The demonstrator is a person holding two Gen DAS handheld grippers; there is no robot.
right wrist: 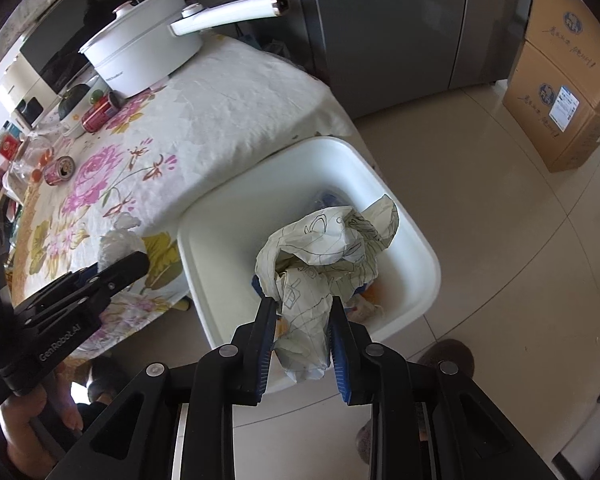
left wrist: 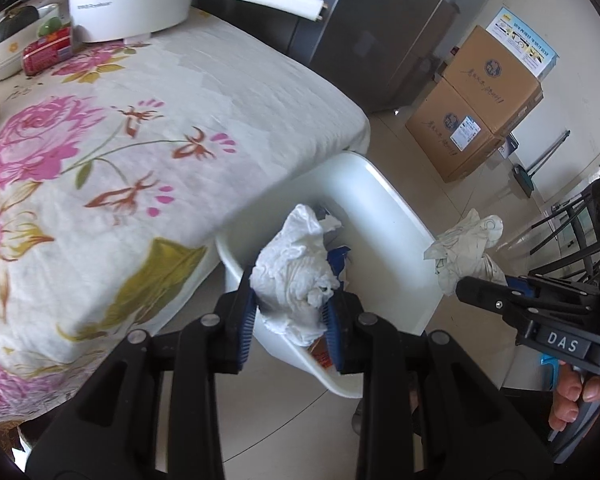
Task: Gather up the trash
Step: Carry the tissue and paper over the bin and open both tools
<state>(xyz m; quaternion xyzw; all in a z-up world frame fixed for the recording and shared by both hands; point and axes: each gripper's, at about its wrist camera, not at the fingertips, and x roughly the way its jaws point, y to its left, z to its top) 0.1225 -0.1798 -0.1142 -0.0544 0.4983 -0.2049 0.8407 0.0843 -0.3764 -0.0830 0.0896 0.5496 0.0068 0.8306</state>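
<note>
My left gripper (left wrist: 292, 312) is shut on a crumpled white tissue (left wrist: 296, 268) and holds it over the near rim of a white bin (left wrist: 380, 200) on the floor beside the table. My right gripper (right wrist: 302, 334) is shut on a crumpled sheet of drawn-on paper (right wrist: 324, 248), held above the same bin (right wrist: 228, 216). The paper also shows in the left wrist view (left wrist: 466, 248), with the right gripper (left wrist: 466, 285) at the right. The left gripper (right wrist: 142, 260) shows at the left of the right wrist view with its tissue (right wrist: 120, 240). Blue and orange scraps lie inside the bin.
A table with a floral cloth (left wrist: 100, 152) stands left of the bin. On it are a white pot with a long handle (right wrist: 140, 56), red cans (right wrist: 100, 114) and bowls. Stacked cardboard boxes (left wrist: 476, 108) and a grey fridge (right wrist: 384, 20) stand beyond on the tiled floor.
</note>
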